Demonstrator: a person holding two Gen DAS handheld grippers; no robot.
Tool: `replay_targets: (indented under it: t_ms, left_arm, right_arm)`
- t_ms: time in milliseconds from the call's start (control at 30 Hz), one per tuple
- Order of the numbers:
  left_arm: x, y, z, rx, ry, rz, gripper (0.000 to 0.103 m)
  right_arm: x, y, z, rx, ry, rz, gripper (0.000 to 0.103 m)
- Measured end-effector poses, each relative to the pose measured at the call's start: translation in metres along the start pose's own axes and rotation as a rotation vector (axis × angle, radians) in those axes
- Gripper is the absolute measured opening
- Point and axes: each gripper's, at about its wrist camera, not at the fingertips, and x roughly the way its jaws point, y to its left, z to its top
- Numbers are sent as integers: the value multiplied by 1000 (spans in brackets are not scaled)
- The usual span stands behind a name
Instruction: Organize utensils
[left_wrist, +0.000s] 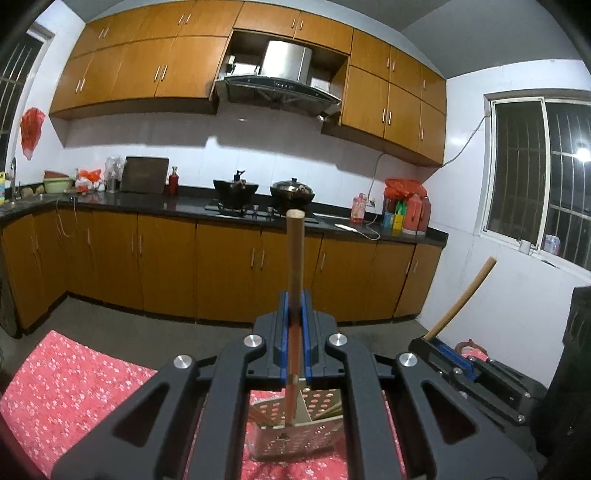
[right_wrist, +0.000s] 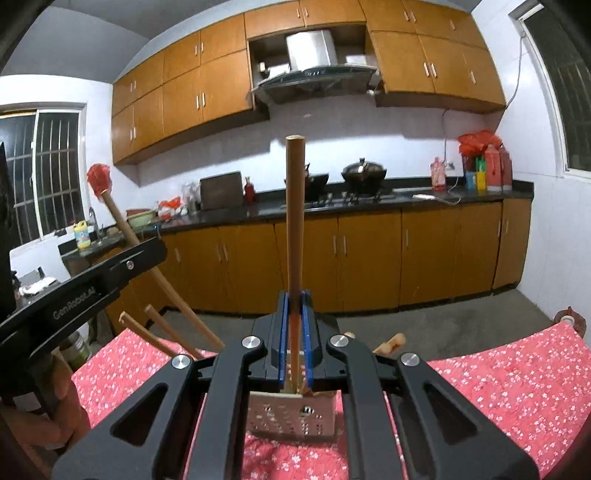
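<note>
A wooden stick (left_wrist: 295, 266) is clenched upright in the left gripper (left_wrist: 294, 306); another stick (right_wrist: 294, 221) is gripped by the right gripper (right_wrist: 294, 306), both above the perforated metal holder (right_wrist: 291, 417) on the red cloth (right_wrist: 517, 373).

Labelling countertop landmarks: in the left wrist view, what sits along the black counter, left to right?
Green plastic basin → dark wooden cutting board → red bottle → black wok → lidded dark pot → pink bottle → red jugs.

Indoor ceiling light, evenly bright; dark night behind the window (left_wrist: 535, 177) with one lamp glare. Cabinets (left_wrist: 147, 62) above it bow from fisheye; corners vignetted black.
</note>
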Motion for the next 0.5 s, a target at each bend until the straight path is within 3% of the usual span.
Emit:
replay_targets:
  t_ms: [133,367,500]
  left_arm:
    - [-10,7,5,-22,-29,4,23]
    - [-40,22,15,-41,-71,24,29]
    - [-61,31,11,-32,-77,44,38]
  right_arm:
    - [-9,-3,3,8,-24,3,40]
    - [-30,-11,11,36,-58,-7,40]
    - [-48,-15,11,40,-77,-24,51]
